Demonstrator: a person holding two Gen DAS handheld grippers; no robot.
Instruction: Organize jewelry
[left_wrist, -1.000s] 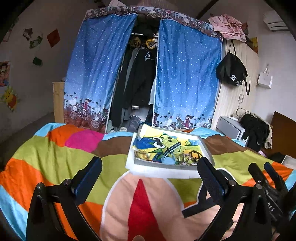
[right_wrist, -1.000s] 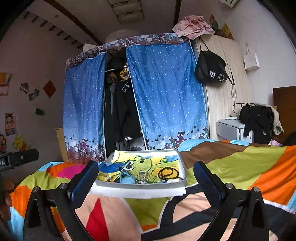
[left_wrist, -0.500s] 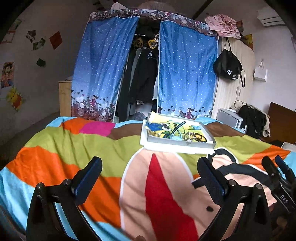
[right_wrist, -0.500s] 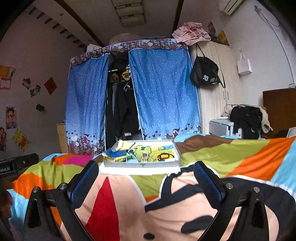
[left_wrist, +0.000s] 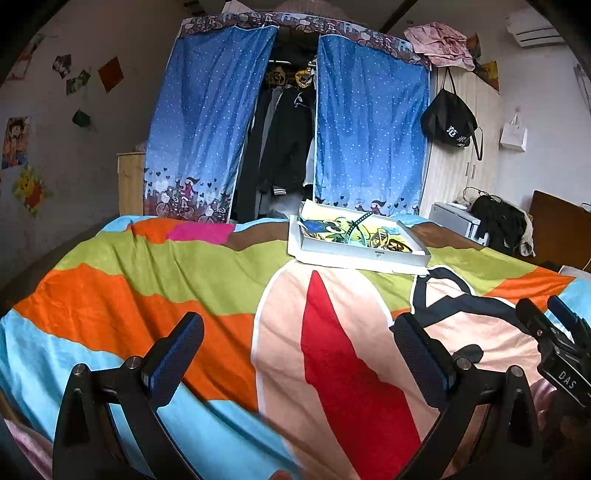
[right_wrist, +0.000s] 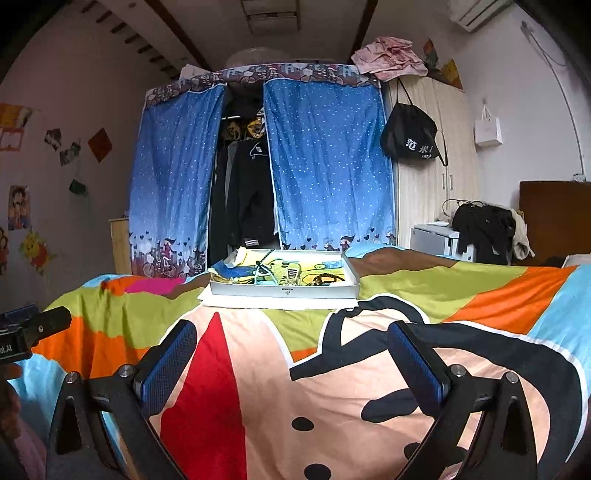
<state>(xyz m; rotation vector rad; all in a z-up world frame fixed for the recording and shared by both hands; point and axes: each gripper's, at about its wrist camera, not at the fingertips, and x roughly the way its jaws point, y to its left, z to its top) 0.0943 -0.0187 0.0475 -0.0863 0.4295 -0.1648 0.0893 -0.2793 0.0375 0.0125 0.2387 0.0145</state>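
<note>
Claws first: two of them, left gripper and right gripper, each spread wide with nothing between its blue pads, both hovering over a bright patchwork blanket. Well beyond them, one shallow white tray rests on the blanket. Inside lies tangled jewelry, including dark beads and a thin strap, too jumbled to count. Two blue curtains hang behind.

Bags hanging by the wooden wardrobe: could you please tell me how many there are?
2. A black bag hangs on the wardrobe front; a white paper bag hangs on the wall right of it. Others may be hidden.
</note>
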